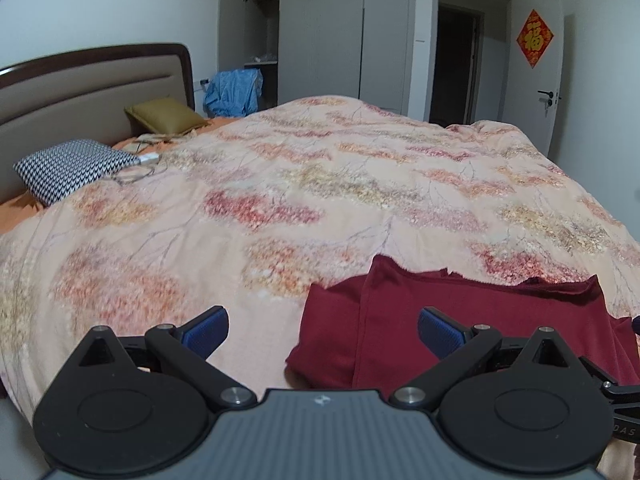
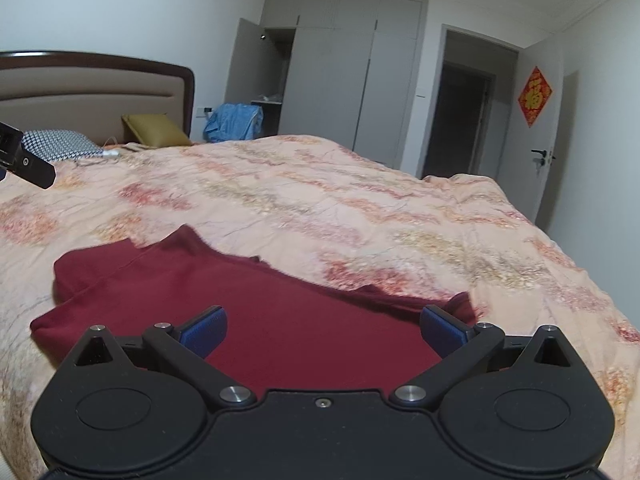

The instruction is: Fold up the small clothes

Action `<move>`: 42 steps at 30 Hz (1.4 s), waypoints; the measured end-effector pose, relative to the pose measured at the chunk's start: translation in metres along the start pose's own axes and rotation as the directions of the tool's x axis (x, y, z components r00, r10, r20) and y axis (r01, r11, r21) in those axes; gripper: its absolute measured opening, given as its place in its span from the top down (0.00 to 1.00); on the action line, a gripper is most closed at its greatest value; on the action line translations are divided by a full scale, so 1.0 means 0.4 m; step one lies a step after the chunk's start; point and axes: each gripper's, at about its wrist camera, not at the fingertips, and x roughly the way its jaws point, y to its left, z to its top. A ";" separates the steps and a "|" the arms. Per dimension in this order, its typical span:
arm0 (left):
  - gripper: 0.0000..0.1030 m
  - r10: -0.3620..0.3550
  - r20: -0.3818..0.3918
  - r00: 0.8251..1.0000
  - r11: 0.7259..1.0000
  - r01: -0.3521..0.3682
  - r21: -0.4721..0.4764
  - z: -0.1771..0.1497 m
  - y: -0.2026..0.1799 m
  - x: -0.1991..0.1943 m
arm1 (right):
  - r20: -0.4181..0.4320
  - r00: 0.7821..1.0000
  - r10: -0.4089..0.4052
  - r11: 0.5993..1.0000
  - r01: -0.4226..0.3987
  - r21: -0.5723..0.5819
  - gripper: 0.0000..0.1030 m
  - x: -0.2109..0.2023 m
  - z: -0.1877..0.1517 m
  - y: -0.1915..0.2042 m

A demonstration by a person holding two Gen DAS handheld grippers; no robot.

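A dark red garment (image 1: 460, 320) lies folded on the floral bedspread (image 1: 300, 184), near the bed's front edge. In the left wrist view my left gripper (image 1: 323, 334) is open and empty, hovering over the garment's left edge, with its right blue pad (image 1: 440, 334) above the cloth. In the right wrist view the same garment (image 2: 260, 300) spreads flat below my right gripper (image 2: 323, 330), which is open and empty above its middle. Part of the left gripper (image 2: 24, 160) shows at the left edge of the right wrist view.
A houndstooth pillow (image 1: 72, 168) and an olive pillow (image 1: 164, 116) lie by the headboard (image 1: 80, 84). A cable and white charger (image 1: 148, 158) rest beside them. Blue cloth (image 1: 232, 92) sits by the open wardrobe (image 1: 320, 40). An open door (image 1: 536, 64) is at the right.
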 end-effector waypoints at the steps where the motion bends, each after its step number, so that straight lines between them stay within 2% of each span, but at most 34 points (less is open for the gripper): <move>1: 0.00 0.001 -0.013 1.000 1.000 -0.001 -0.010 -0.010 0.006 0.003 | -0.003 1.000 0.000 1.000 0.000 -0.006 0.01 0.003 -0.005 0.009; 11: 0.00 -0.009 -0.094 0.996 0.991 -0.004 -0.135 -0.090 0.057 0.062 | -0.025 0.999 -0.047 0.997 0.046 -0.062 0.01 0.066 -0.060 0.056; 15: 0.00 -0.005 -0.131 0.991 0.989 -0.014 -0.149 -0.106 0.063 0.093 | -0.059 0.996 -0.061 0.996 0.057 -0.066 0.01 0.101 -0.091 0.064; 18: 0.00 -0.003 -0.149 0.989 0.989 -0.019 -0.149 -0.113 0.059 0.112 | -0.090 0.995 -0.052 0.997 0.047 -0.058 0.01 0.126 -0.121 0.067; 24: 0.00 -0.011 -0.181 0.983 0.986 -0.019 -0.167 -0.126 0.052 0.150 | -0.095 0.995 -0.008 1.000 0.010 0.014 0.00 0.152 -0.152 0.051; 27: 0.00 -0.049 -0.188 0.981 0.981 0.012 -0.194 -0.141 0.048 0.165 | -0.077 0.997 0.008 0.999 -0.005 0.040 0.00 0.149 -0.164 0.041; 30: 0.00 -0.131 -0.169 0.977 0.964 0.086 -0.251 -0.167 0.045 0.170 | -0.053 0.999 0.009 0.999 -0.006 0.046 0.00 0.145 -0.173 0.041; 33: 0.00 -0.208 -0.187 0.960 0.947 0.150 -0.284 -0.191 0.034 0.185 | -0.038 0.999 0.005 0.999 -0.003 0.047 0.00 0.143 -0.179 0.043; 37: 0.00 -0.211 -0.203 0.956 0.958 0.161 -0.237 -0.195 0.004 0.210 | -0.030 1.000 0.007 0.999 -0.005 0.052 0.00 0.139 -0.184 0.040; 42: 0.00 -0.210 -0.224 0.952 0.961 0.158 -0.228 -0.174 -0.006 0.248 | -0.023 1.000 0.008 0.998 -0.006 0.055 0.00 0.136 -0.189 0.038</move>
